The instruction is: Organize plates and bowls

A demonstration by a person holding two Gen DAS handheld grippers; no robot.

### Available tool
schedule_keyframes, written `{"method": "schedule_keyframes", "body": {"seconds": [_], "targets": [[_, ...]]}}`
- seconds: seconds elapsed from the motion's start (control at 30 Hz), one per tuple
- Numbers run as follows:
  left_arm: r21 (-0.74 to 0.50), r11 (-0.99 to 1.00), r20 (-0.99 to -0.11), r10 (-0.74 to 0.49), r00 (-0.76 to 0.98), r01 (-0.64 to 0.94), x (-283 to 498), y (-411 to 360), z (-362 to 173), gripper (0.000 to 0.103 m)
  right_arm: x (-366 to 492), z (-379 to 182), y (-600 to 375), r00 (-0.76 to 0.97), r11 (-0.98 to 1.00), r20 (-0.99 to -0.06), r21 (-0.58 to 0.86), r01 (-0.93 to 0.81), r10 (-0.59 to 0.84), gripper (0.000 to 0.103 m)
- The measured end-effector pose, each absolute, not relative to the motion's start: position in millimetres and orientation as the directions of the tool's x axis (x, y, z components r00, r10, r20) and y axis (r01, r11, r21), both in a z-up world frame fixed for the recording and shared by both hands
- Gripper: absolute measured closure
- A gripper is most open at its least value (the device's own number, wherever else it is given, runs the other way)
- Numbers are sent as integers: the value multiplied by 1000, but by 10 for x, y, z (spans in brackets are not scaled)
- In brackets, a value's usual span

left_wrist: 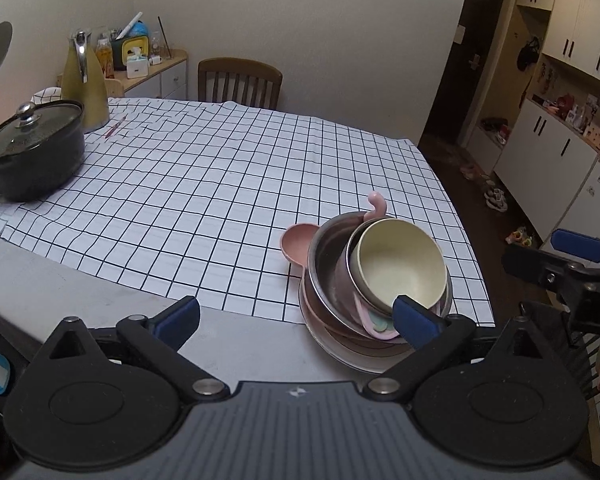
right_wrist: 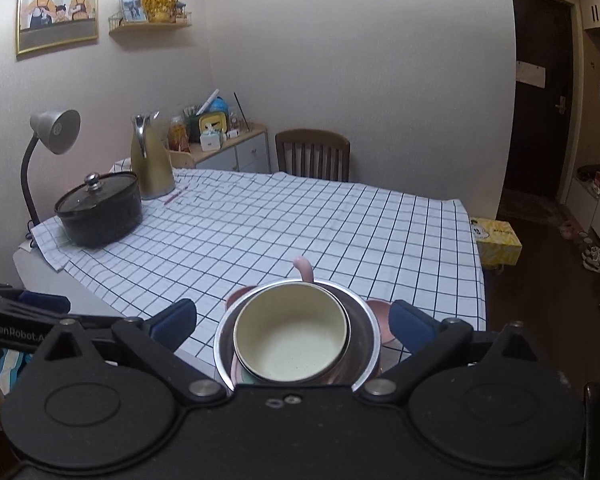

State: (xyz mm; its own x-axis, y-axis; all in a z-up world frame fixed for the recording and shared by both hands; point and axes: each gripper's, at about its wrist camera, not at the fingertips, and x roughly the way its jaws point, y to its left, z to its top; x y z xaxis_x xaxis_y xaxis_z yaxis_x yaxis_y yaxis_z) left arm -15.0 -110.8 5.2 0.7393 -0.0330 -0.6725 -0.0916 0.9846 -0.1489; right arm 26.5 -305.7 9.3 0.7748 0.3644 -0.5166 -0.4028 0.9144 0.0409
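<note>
A stack of dishes stands at the near right edge of the table. A cream bowl (left_wrist: 400, 264) sits tilted in a steel bowl (left_wrist: 328, 256), over a pink eared plate (left_wrist: 298, 242) and a pale plate (left_wrist: 340, 344). My left gripper (left_wrist: 296, 320) is open, the stack just past its right finger. In the right wrist view the cream bowl (right_wrist: 292, 338) in the steel bowl (right_wrist: 366, 320) lies between the fingers of my open right gripper (right_wrist: 294, 324), which hovers above it. The right gripper also shows in the left wrist view (left_wrist: 572, 256).
A black lidded pot (left_wrist: 32, 152) and a gold kettle (left_wrist: 86, 84) stand at the far left on the checked tablecloth (left_wrist: 204, 184). A desk lamp (right_wrist: 48, 148), a wooden chair (right_wrist: 312, 154) and a yellow tissue box (right_wrist: 498, 240) surround the table.
</note>
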Motion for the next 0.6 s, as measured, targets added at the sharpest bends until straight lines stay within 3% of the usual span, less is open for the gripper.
{"method": "schedule_keyframes", "body": {"seconds": [0.6], "targets": [[-128, 990, -662, -35, 748, -67, -381, -1157, 104, 0, 20, 80, -2904, 771, 914, -530, 24, -404, 355, 0]]}}
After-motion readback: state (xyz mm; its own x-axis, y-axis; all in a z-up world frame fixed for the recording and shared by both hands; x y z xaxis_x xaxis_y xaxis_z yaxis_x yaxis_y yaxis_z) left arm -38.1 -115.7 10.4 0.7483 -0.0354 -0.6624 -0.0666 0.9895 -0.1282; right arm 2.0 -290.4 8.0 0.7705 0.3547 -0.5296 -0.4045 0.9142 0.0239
